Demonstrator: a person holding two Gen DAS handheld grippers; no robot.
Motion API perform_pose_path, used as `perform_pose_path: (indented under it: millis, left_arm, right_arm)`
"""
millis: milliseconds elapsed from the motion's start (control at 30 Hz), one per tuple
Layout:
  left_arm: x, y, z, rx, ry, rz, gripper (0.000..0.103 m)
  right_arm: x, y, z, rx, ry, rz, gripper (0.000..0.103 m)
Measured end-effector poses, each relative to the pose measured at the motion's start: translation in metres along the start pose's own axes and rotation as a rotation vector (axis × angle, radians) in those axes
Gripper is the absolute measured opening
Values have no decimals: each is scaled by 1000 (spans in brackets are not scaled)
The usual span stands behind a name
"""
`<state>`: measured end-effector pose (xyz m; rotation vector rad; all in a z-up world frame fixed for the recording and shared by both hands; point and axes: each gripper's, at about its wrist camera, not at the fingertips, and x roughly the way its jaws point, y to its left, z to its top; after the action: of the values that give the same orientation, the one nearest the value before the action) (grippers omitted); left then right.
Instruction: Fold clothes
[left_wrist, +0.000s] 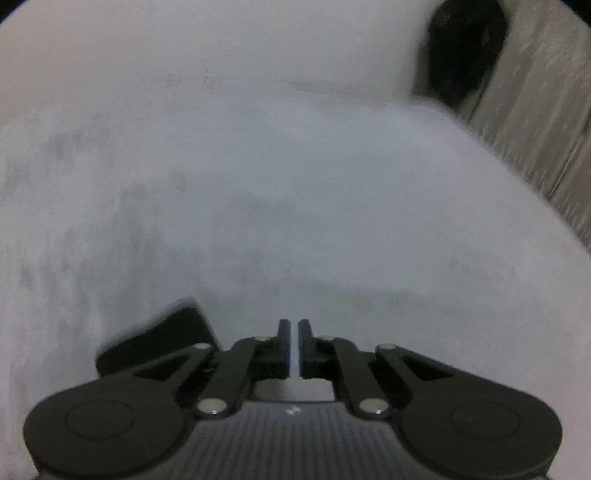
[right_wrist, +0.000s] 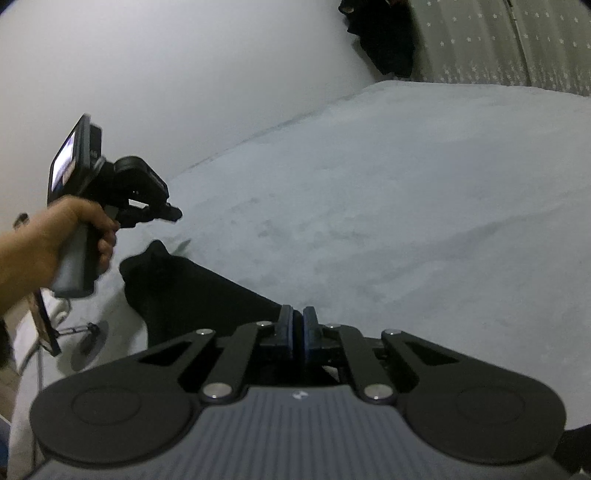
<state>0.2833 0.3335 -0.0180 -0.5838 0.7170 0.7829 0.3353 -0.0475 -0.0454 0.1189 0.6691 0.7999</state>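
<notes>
I see the bed (right_wrist: 424, 192) filling most of both views, its pale grey cover slightly rumpled, with a white wall (right_wrist: 184, 74) behind it and a star-patterned curtain (right_wrist: 498, 44) at the far end. A dark bundle (right_wrist: 384, 40) sits at the far corner against that curtain; I cannot tell what it is. The black garment (right_wrist: 192, 295) lies at the near left edge of the bed, a corner of it showing just left of my left gripper (left_wrist: 294, 328), whose fingers are nearly together with a thin gap and nothing between them. From the right view a hand (right_wrist: 85, 229) holds that gripper's handle above the garment, clear of it. My right gripper (right_wrist: 298, 317) has its pads pressed together over the garment's near edge; I cannot tell whether cloth is pinched there
</notes>
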Motion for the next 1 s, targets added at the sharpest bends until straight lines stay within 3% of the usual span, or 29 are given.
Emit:
perform_pose_path:
  millis: [33, 67, 133, 300, 467, 533, 633, 700, 733, 1000]
  left_arm:
    - [0, -1, 1, -14, 23, 8, 36]
    - [1, -1, 2, -29, 46, 16, 57]
    - [2, -2, 4, -58, 92, 31, 59]
    - [10, 8, 3, -175, 204, 68, 51]
    - [19, 16, 1, -225, 222, 91, 45]
    - [20, 18, -1, -235, 219, 95, 44]
    - [18, 15, -5, -215, 204, 112, 32]
    - [17, 16, -8, -197, 185, 124, 6]
    - [18, 18, -11, -195, 178, 128, 2]
    - [11, 19, -22, -186, 88, 52, 0]
  right_arm:
    - [1, 0, 0, 0, 7, 0, 6]
    - [2, 0, 0, -1, 15, -1, 6]
    - [4, 0, 0, -1, 23, 1, 7]
    - [1, -4, -1, 4, 21, 16, 7]
    - [-1, -7, -1, 11, 16, 24, 8]
    - [0, -7, -1, 14, 15, 26, 8]
    - [1, -6, -1, 17, 16, 28, 8]
    - [1, -6, 0, 19, 17, 29, 8]
    - [1, -6, 0, 22, 17, 31, 8]
    - [2, -8, 1, 32, 25, 31, 8]
